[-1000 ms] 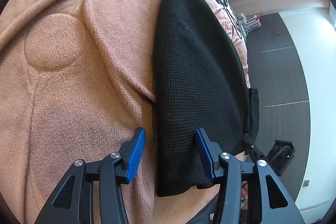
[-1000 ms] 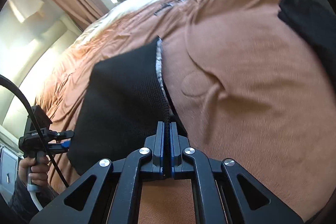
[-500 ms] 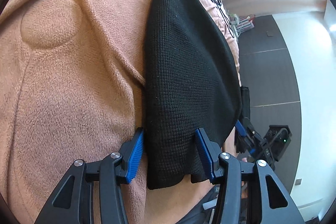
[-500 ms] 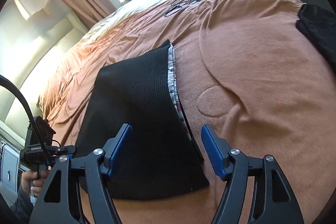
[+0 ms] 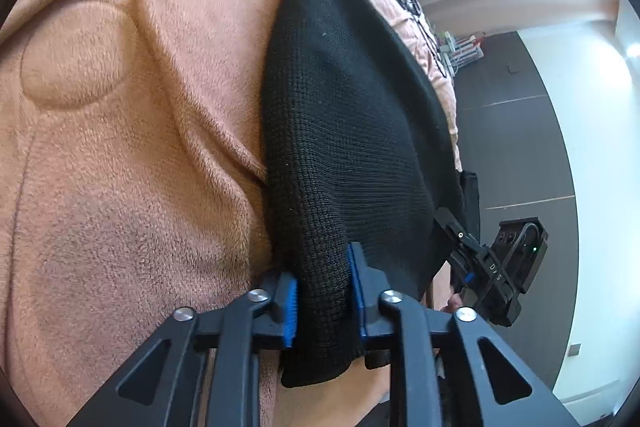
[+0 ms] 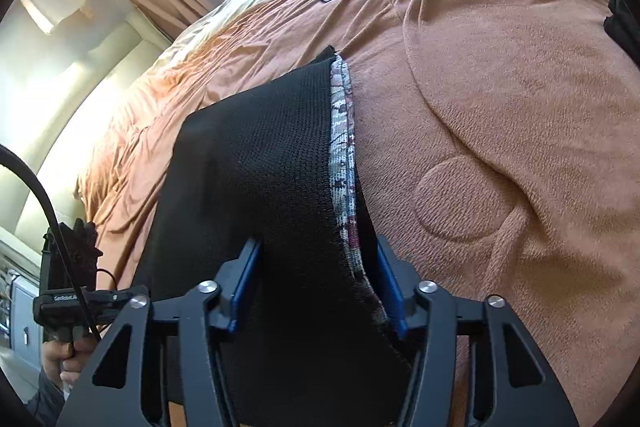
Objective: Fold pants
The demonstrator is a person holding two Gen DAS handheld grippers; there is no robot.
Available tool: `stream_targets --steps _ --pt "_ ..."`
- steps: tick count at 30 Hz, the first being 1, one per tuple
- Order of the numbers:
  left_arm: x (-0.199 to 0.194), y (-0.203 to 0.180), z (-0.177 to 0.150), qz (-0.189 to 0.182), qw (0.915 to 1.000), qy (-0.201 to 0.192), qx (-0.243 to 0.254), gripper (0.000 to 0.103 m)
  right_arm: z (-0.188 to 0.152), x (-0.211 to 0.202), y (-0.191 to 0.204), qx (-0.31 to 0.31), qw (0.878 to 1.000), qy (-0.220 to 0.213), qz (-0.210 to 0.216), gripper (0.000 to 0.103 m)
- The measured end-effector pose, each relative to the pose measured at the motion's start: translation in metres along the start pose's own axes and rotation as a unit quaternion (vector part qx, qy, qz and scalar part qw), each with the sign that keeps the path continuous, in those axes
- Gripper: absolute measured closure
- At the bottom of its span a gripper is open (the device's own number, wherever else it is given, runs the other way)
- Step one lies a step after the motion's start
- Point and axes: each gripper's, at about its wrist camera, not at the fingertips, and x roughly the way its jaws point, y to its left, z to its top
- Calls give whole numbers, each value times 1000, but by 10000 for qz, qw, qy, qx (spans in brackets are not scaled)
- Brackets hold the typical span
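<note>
Left tongs [image 5: 322,291] closing, pinching black pants [image 5: 352,131]; right tongs [image 6: 316,287] closing around them, "DAS" printed.

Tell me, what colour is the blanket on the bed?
Orange-brown blanket, clearest in the right wrist view.

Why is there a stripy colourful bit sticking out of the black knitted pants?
That patterned white-and-maroon strip runs along the right edge of the black knitted pants on the orange fleece blanket. It looks like a lining or inner layer peeking out, so the layers are not lined up. Nothing seems torn or spilled.
</note>
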Motion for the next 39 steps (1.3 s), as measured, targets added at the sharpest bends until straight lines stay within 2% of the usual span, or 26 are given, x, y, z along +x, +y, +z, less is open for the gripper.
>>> stream_targets --steps 5,15,32,39 --pt "-16 -9 6 -32 9998 -90 173 86 -4 -3 2 89 9999 60 63 55" --pt "-61 4 13 62 9995 -227 205 86 -20 7 35 92 9990 349 265 56" --pt "-102 23 -15 262 9992 -234 200 86 -48 21 78 0 9963 637 578 56" --pt "-115 34 -20 390 9989 -241 71 86 -55 28 85 40 9923 820 924 56"
